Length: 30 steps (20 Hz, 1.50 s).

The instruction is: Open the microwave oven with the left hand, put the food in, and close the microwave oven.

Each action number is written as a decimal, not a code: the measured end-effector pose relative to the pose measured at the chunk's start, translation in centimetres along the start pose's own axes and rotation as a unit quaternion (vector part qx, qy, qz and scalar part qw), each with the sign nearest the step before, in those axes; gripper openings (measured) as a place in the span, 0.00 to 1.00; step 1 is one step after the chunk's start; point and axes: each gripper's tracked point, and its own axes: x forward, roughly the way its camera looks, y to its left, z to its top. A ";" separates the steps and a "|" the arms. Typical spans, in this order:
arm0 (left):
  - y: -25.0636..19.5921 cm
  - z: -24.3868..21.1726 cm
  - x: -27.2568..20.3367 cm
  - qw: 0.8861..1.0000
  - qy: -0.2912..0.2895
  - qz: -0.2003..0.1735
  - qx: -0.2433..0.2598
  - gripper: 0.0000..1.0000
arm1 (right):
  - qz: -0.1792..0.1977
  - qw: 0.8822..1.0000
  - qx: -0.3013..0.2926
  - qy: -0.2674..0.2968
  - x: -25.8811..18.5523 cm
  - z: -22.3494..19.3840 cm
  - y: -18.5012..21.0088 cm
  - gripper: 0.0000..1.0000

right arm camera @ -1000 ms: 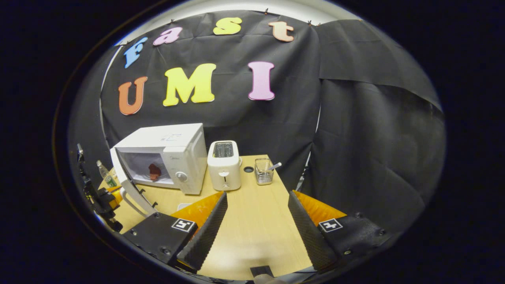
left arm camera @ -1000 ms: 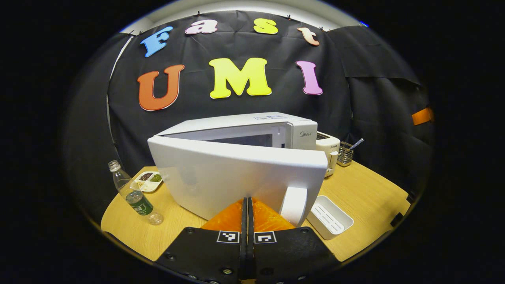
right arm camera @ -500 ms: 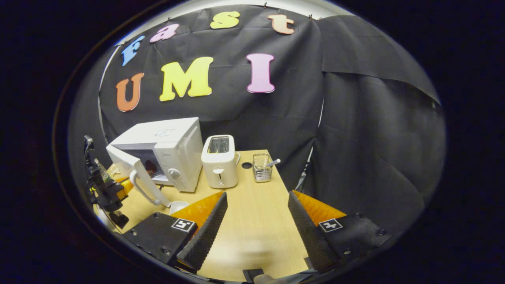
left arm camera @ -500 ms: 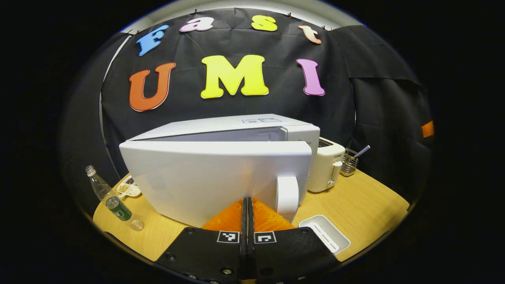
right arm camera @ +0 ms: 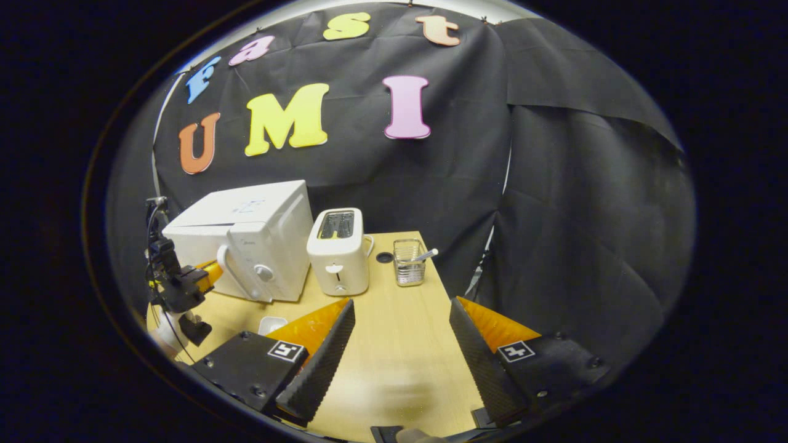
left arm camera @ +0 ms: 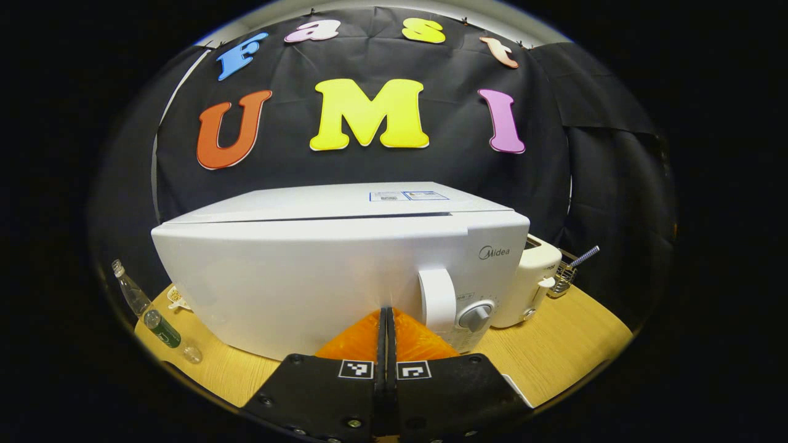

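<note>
Black cloth backs a light wooden table (right arm camera: 394, 344) that carries every item inspected. One boxy white microwave oven (left arm camera: 320, 271) stands on it toward the table's left side, its long axis running left to right, its front facing me. Its door (left arm camera: 295, 277) lies flush against the body, apparently closed, with one white vertical handle (left arm camera: 436, 298) and one grey round dial (left arm camera: 475, 317) at the right end.

My left gripper (left arm camera: 386, 332) has its fingers pressed together with nothing between them, tips right at the lower door face, just left of the handle. My right gripper (right arm camera: 400, 351) stands wide open over bare tabletop, holding nothing, well apart from the oven.

Count otherwise: one cream two-slot toaster (right arm camera: 337, 249) just right of the oven, one wire mesh holder (right arm camera: 410, 263) beyond it, one clear plastic bottle (left arm camera: 144, 304) at the left.
</note>
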 end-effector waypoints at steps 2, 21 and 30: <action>0.1 -0.2 0.1 1.000 0.000 0.001 0.013 0.00 | 0.000 1.000 0.003 0.002 0.3 -0.1 -0.2 0.99; 1.4 -1.4 -6.9 0.998 0.022 0.049 0.025 0.94 | 0.041 0.999 -0.020 -0.027 0.2 1.1 1.2 0.99; 0.7 4.0 -17.8 0.994 -0.007 0.106 0.020 0.95 | 0.115 0.989 -0.042 -0.078 0.5 3.4 4.3 0.99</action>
